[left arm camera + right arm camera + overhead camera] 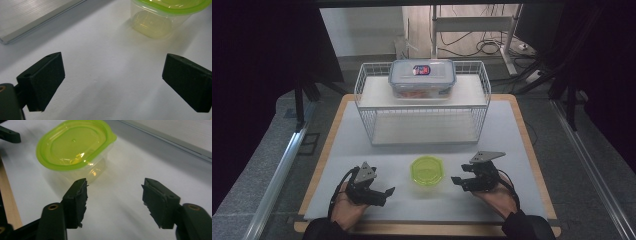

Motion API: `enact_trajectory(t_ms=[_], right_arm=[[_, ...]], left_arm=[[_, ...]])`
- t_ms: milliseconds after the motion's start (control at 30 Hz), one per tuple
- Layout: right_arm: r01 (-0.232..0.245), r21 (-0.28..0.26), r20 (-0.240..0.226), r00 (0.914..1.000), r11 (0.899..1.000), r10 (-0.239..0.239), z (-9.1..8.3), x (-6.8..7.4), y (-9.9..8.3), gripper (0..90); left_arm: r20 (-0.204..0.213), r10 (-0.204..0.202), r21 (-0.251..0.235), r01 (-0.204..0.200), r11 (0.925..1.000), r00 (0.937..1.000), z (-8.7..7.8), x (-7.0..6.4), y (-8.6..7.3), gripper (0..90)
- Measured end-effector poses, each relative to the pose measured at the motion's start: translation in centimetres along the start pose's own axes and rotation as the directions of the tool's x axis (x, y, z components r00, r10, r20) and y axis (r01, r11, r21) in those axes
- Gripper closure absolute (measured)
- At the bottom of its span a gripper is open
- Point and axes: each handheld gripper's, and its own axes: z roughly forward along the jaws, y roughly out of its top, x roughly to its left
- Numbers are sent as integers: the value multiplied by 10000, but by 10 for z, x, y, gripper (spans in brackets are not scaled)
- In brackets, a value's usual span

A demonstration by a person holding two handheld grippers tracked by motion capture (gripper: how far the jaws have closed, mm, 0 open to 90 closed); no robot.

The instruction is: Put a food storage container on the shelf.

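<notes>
You held both the left gripper [388, 192] and right gripper [455, 180] with jaws apart, flanking the green-lidded tub [427, 170], seemingly empty, near the worktop's [512, 150] front edge.

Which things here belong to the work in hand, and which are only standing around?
In the work:
green-lidded container, lid on, between the grippers
left gripper, open, empty
right gripper, open, empty

Standing around:
wire rack, behind
clear lidded box on top of the rack
</notes>
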Motion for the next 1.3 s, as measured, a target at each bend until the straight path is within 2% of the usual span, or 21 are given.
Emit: enact_trajectory(t_ms=[100, 167, 367, 433, 467, 533, 567, 600, 633, 767, 833, 900, 967, 1033, 1067, 1100, 1133, 1167, 1200, 1233, 1300], right_arm=[[-219, -139, -166, 9996, 9997, 217, 0, 1, 2, 388], [-417, -244, -368, 9985, 9988, 408, 1, 2, 5, 429], [-622, -600, -554, 9967, 9963, 589, 4, 4, 12, 479], [-956, -664, -764, 9930, 9932, 905, 7, 3, 14, 487], [-956, -664, -764, 9930, 9932, 905, 7, 3, 14, 487], [-1360, -854, -1007, 9867, 9870, 1273, 8, 1, 17, 490], [-1360, -854, -1007, 9867, 9870, 1273, 8, 1, 17, 490], [-1704, -948, -1232, 9797, 9808, 1583, 9, -1, 18, 489], [-1838, -940, -1310, 9765, 9785, 1709, 10, -2, 18, 490], [-2111, -752, -1411, 9698, 9746, 1991, 16, -5, 19, 504], [-2389, -509, -1564, 9609, 9697, 2285, 21, -7, 20, 520], [-2730, -300, -1914, 9457, 9615, 2626, 30, -10, 22, 535], [-2755, -236, -1972, 9437, 9610, 2657, 33, -10, 24, 539], [-2984, 5, -2325, 9282, 9544, 2904, 41, -13, 27, 563], [-3050, 115, -2386, 9240, 9523, 2989, 43, -14, 28, 575], [-3050, 115, -2386, 9240, 9523, 2989, 43, -14, 28, 575], [-3163, 323, -2466, 9167, 9481, 3142, 47, -16, 28, 602], [-3163, 323, -2466, 9167, 9481, 3142, 47, -16, 28, 602], [-3342, 458, -2627, 9052, 9414, 3342, 50, -19, 28, 615], [-3342, 458, -2627, 9052, 9414, 3342, 50, -19, 28, 615], [-3545, 565, -2793, 8919, 9333, 3557, 51, -21, 28, 636]], left_arm=[[-21, -43, 54, 43, 10000, 10000, 0, 0, -2, 46], [-49, -23, 68, 23, 10000, 10000, 0, 0, -2, 48], [-87, 42, 100, -41, 9999, 10000, 2, 0, -3, 49], [-80, 89, 69, -88, 9999, 9999, 1, 0, -3, 50], [-80, 89, 69, -88, 9999, 9999, 1, 0, -3, 50], [-89, 128, 76, -127, 9999, 9999, 1, 0, -3, 50], [-89, 128, 76, -127, 9999, 9999, 1, 0, -3, 51], [-102, 140, 71, -139, 9999, 9999, 1, 0, -3, 51], [-108, 164, 66, -163, 9998, 9998, 1, -1, -3, 51], [-113, 216, 86, -215, 9997, 9997, 2, -1, -3, 52], [-109, 244, 119, -242, 9996, 9996, 2, -1, -3, 52], [-98, 248, 131, -247, 9996, 9996, 2, -1, -3, 52], [-88, 273, 182, -271, 9995, 9996, 3, -1, -3, 53], [-68, 285, 199, -284, 9994, 9996, 3, -1, -4, 54], [-64, 305, 203, -304, 9993, 9995, 3, -1, -4, 55], [-64, 305, 203, -304, 9993, 9995, 3, -1, -4, 55], [-53, 318, 205, -317, 9993, 9995, 3, -2, -4, 56], [-53, 318, 205, -317, 9993, 9995, 3, -2, -4, 56], [-54, 331, 207, -329, 9992, 9994, 3, -2, -4, 56], [-54, 331, 207, -329, 9992, 9994, 3, -2, -4, 57], [-52, 357, 222, -356, 9991, 9993, 4, -2, -4, 57]])
